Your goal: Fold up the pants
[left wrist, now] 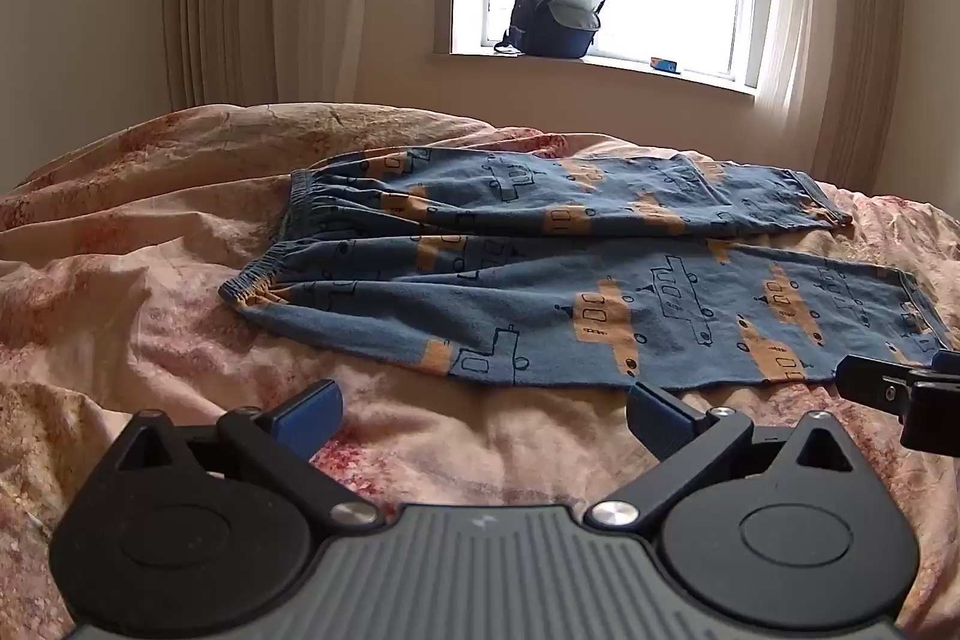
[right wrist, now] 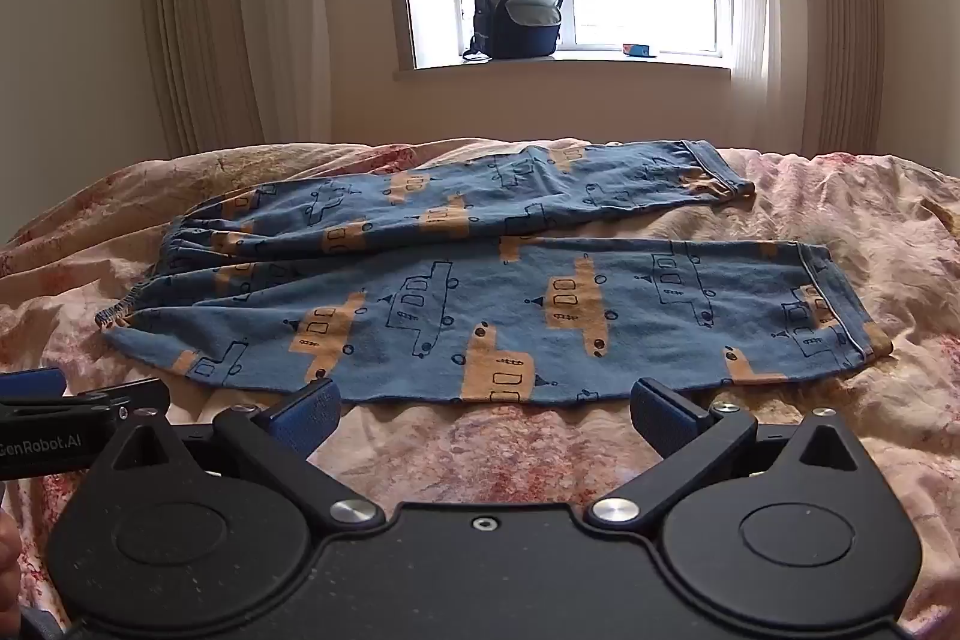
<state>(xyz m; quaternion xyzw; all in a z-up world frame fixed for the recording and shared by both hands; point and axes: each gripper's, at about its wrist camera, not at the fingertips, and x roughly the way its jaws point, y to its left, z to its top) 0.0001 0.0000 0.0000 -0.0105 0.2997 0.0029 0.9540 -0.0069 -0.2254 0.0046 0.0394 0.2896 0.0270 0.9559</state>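
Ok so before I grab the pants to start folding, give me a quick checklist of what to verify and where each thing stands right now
1. Left gripper open, nothing between its fingers: ok.
2. Right gripper open, nothing held: ok.
3. Pants spread flat on the bed cover, both legs side by side: ok.
4. Near edge of the pants just ahead of both grippers, not yet touched: ok.
5. Cloth smooth: not ok, the elastic waistband is bunched and the far leg lies at a slight angle.
6. Bed cover flat underneath: not ok, it is wrinkled, so the fingers may pinch it along with the pants.
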